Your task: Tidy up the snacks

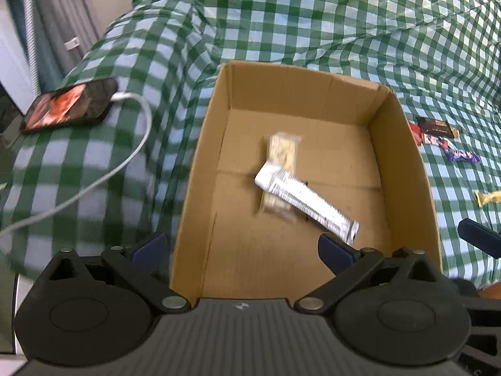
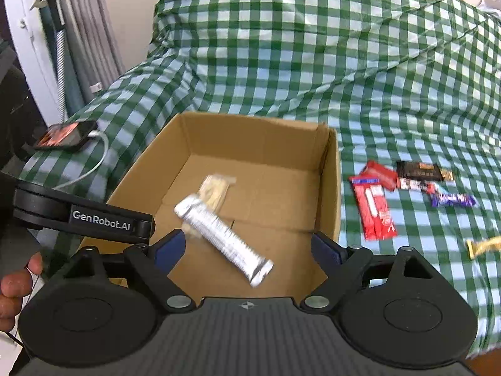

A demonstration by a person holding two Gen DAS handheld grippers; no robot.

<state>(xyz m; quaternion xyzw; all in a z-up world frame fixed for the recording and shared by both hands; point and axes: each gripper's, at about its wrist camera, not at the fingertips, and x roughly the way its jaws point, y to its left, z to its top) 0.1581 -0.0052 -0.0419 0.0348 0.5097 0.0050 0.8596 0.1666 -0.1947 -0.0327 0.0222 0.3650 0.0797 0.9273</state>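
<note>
Though loose — silver bar (image 2: 224,239) between right gripper (image 2: 247,246) fingers.

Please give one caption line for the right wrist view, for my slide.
Open right gripper above a cardboard box holding two snack bars, more snacks waiting on the checked cloth.

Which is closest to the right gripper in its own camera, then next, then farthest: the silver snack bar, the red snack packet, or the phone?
From the right gripper, in the right wrist view:
1. Silver snack bar, in the cardboard box, right between the open fingers.
2. Red snack packet, on the checked cloth, right of the box.
3. Phone, far left, plugged into a white cable.
</note>
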